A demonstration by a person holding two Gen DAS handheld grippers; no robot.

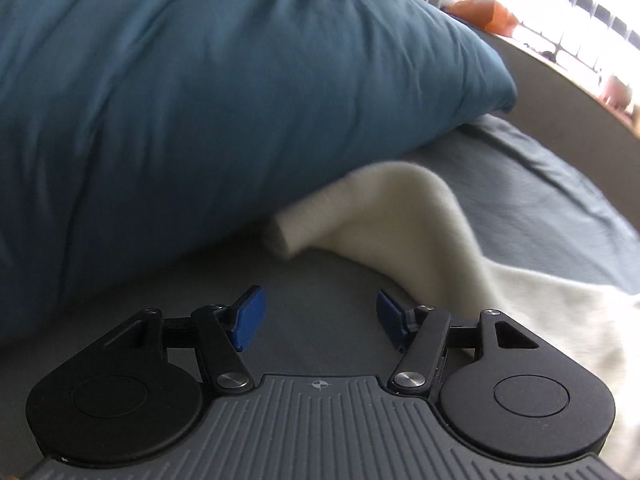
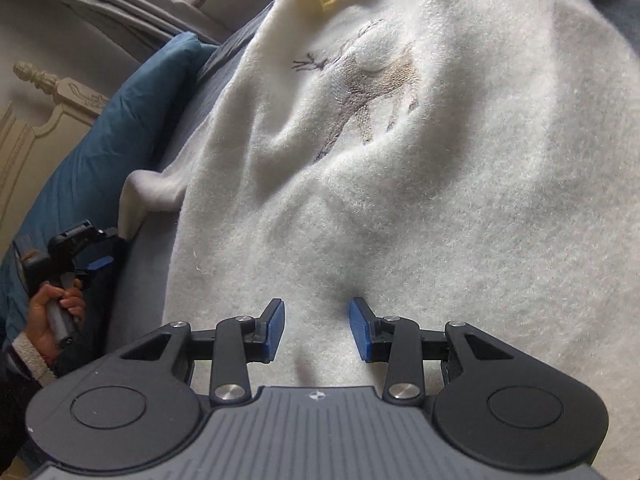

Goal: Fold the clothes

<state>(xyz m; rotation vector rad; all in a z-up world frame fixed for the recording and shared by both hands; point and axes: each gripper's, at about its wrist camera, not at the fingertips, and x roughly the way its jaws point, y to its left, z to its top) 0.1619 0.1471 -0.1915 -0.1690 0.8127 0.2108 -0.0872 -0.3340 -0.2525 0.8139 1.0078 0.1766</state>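
Grey bedding [image 1: 320, 280] carries a fuzzy cream sweater [image 2: 400, 200] stitched with a tan deer motif [image 2: 372, 80], one sleeve [image 1: 360, 208] tucked against a plump teal pillow [image 1: 180, 100]. Left gripper [image 1: 318, 318] stands spread over bare sheet, holding nothing. Right gripper [image 2: 317, 330], blue pads apart, hovers over the fleece.

The white sweater [image 2: 400, 200] is soft, fuzzy cloth, with a stitched deer [image 2: 372, 88] in thread near the top middle. The blue pillow [image 1: 200, 100], upper left, is smooth cloth with small wrinkles. The grey bed sheet [image 1: 320, 288] looks flat and matt. The right gripper [image 2: 318, 330] has matt black plastic arms, shiny round metal screws and blue ridged pads [image 2: 274, 330]. The headboard [image 2: 36, 120] at the left looks like carved, painted wood.
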